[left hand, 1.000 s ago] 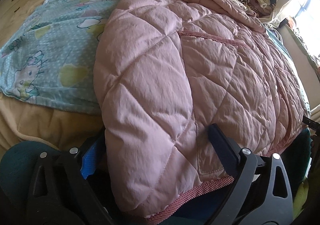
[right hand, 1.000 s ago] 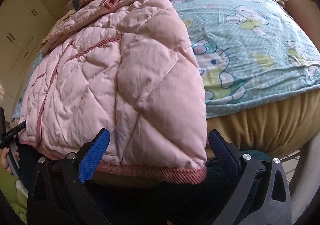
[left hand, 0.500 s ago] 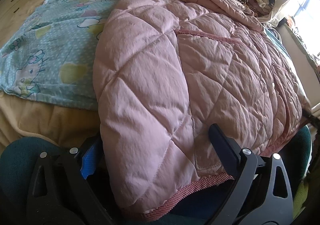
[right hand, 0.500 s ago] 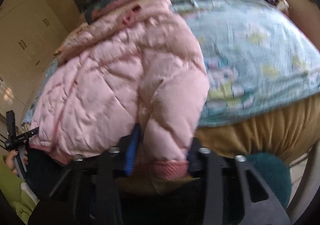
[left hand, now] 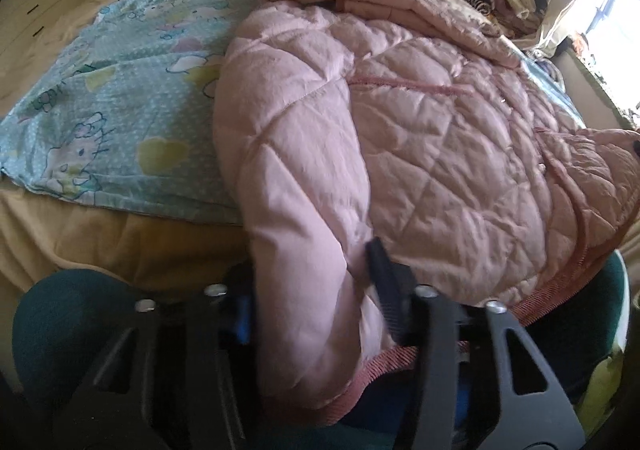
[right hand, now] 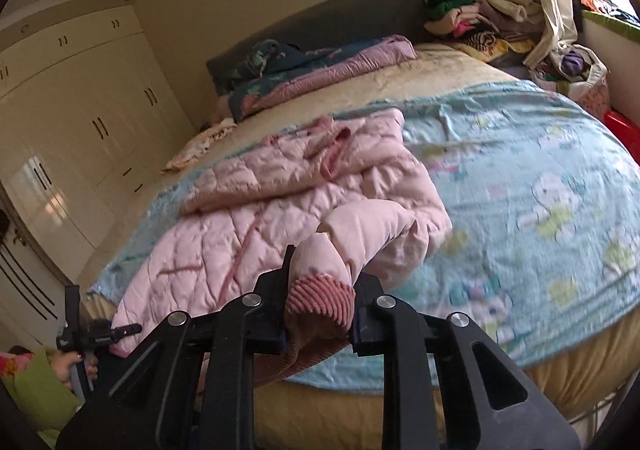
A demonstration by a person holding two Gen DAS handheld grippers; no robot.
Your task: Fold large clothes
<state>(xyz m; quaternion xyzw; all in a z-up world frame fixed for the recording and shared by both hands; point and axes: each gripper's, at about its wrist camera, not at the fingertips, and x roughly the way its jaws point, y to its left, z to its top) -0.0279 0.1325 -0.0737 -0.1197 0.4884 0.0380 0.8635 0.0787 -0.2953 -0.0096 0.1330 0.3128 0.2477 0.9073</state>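
A pink quilted jacket (left hand: 440, 154) lies spread on the bed, its ribbed hem hanging over the near edge. My left gripper (left hand: 312, 290) is at the hem's left corner. Its jaws are closing, and the padded fabric is bunched tight between the fingers (left hand: 384, 282). In the right wrist view my right gripper (right hand: 320, 302) is shut on the other hem corner (right hand: 320, 296), a ribbed pink band. That corner is lifted off the bed, and the jacket (right hand: 240, 234) trails away from it toward the left. A hand (right hand: 66, 366) at the lower left holds the other tool.
Under the jacket lies a light blue cartoon-print sheet (right hand: 540, 190) over a beige mattress (left hand: 120, 242). A folded quilt (right hand: 320, 66) lies by the headboard, and piled clothes (right hand: 480, 14) sit at the back right. White wardrobes (right hand: 80, 110) stand on the left.
My right gripper shut on the hem corner and rose with it, tilting up so the whole bed shows. My left gripper's jaws came in from wide open onto the hem.
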